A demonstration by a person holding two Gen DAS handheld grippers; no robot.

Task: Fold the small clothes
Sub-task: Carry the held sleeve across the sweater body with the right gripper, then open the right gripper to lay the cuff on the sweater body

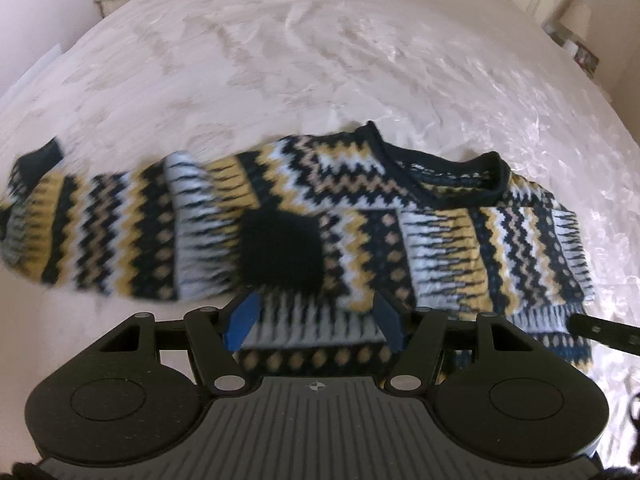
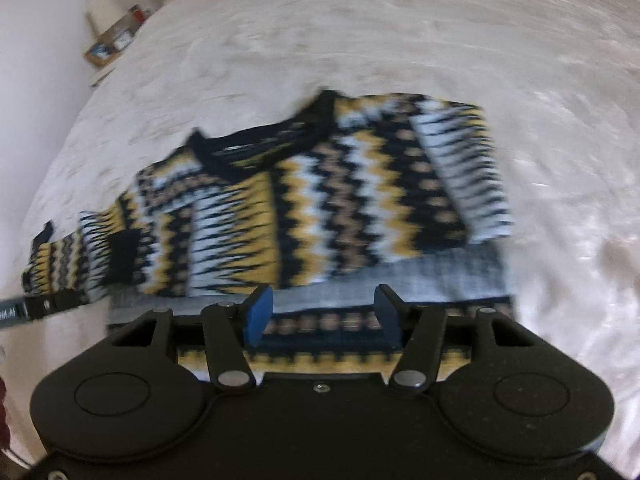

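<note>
Lying flat on the pale, crinkly bed cover [image 1: 320,60], the small knitted jumper with navy, yellow and white zigzags [image 1: 360,216] looks blurry. Both the left gripper [image 1: 314,318] and right gripper [image 2: 322,314] hang over its bottom edge, fingers wide apart, holding nothing. Their black bodies hide the hem.

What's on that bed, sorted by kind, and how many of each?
Sweaters: 1, the zigzag-knit sweater lying on the bed.
Grippers: 2, the left gripper and the right gripper, both open at its hem.
Total: 3
</note>
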